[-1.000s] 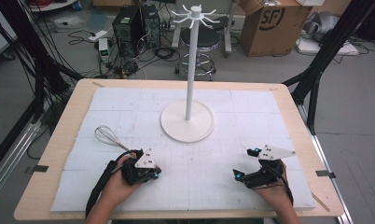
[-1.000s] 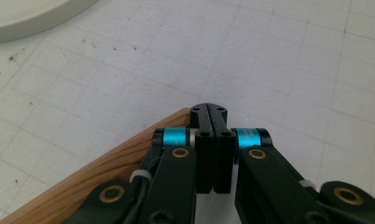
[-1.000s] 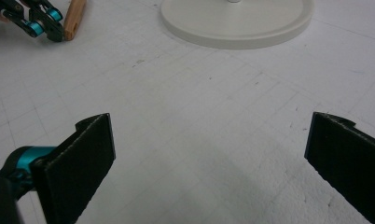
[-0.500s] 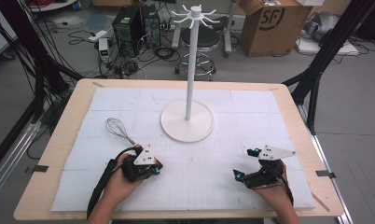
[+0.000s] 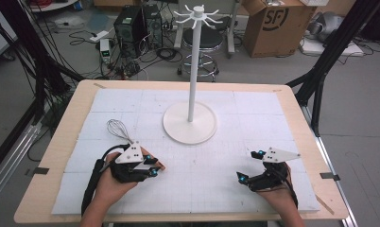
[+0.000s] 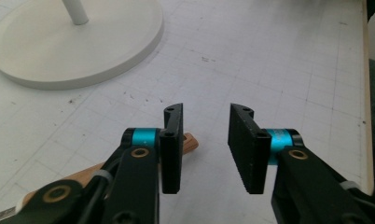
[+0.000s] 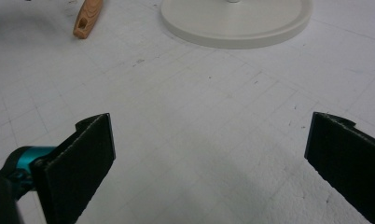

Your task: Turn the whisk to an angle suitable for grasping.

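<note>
A wire whisk (image 5: 117, 127) with a wooden handle (image 6: 191, 142) lies on the white mat (image 5: 211, 161) at the left. My left gripper (image 5: 152, 165) sits low over that handle. Its jaws stand open (image 6: 207, 112), and the handle's tip pokes out from under the left jaw without being clamped. My right gripper (image 5: 249, 165) rests at the front right with its jaws wide apart (image 7: 211, 123) and nothing between them. The handle's end (image 7: 88, 17) shows far off in the right gripper view.
A white hook stand rises mid-table from a round base (image 5: 190, 124) (image 6: 73, 42) (image 7: 237, 23), its hook crown (image 5: 196, 14) up high. The mat covers most of the wooden table (image 5: 70, 118). Cables, a stool and a cardboard box (image 5: 273, 23) lie on the floor beyond.
The whisk head has shifted a little away from me and to the right, along with the left gripper. The right gripper has stayed where it was.
</note>
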Tool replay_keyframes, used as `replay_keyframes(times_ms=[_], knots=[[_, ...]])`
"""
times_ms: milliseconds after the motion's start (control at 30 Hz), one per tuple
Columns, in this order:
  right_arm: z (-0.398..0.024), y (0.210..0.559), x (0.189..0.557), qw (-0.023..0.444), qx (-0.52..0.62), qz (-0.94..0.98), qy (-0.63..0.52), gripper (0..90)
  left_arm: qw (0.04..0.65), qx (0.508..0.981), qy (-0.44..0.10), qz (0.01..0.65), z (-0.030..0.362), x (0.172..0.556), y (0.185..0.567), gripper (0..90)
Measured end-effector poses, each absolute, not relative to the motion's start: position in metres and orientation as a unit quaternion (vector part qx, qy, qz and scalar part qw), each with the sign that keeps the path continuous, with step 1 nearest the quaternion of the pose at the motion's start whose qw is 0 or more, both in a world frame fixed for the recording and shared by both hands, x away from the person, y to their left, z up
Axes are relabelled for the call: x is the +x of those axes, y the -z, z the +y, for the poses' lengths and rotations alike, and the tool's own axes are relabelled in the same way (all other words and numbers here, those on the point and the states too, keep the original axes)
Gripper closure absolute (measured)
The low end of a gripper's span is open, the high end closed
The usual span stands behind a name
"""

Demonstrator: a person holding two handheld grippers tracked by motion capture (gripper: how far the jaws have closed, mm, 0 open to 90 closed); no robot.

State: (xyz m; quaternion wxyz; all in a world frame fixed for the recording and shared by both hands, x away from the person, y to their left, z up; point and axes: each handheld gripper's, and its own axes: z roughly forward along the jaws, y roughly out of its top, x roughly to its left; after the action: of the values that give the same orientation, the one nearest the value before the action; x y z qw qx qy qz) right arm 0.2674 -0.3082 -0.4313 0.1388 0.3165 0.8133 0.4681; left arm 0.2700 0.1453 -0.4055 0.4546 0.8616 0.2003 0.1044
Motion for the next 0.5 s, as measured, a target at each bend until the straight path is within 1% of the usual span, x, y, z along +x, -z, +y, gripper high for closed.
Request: replay_keyframes(times_ms=[67,233,500], knots=[[-0.308,0.431,0.267,0.139,0.315,0.814,-0.468,0.4,0.458,0.860,-0.096,0.201,0.148,0.271,0.404,61.6],[-0.307,0.432,0.268,0.137,0.315,0.814,-0.469,0.4,0.469,0.853,-0.097,0.206,0.155,0.271,0.401,51.6],[-0.306,0.432,0.269,0.133,0.315,0.813,-0.471,0.4,0.492,0.842,-0.097,0.199,0.161,0.270,0.394,41.1]])
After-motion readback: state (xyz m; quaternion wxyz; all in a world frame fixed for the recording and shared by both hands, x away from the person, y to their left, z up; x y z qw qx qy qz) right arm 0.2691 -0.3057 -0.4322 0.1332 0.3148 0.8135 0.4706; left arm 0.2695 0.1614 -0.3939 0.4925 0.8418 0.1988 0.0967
